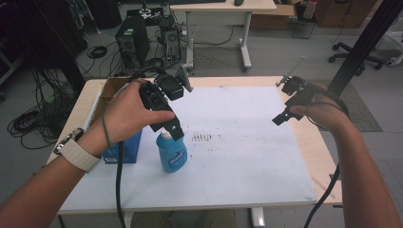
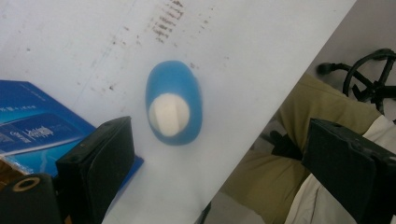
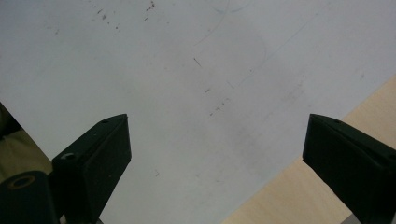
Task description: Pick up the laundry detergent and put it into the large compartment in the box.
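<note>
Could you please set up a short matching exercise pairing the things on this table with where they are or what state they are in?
Things:
1. blue bottle
2. blue box
3. left tongs
4. right tongs

Descriptions:
A. open, over bare white mat
B. upright on the mat, white cap
C. open, right above the bottle
D. at the mat's left edge, beside the bottle

Pairs: 1-B, 2-D, 3-C, 4-A

Left claw above the bottle
The left claw [image 1: 172,128] hovers over a blue bottle [image 1: 171,153] standing near the table's [image 1: 247,161] left edge.
</note>
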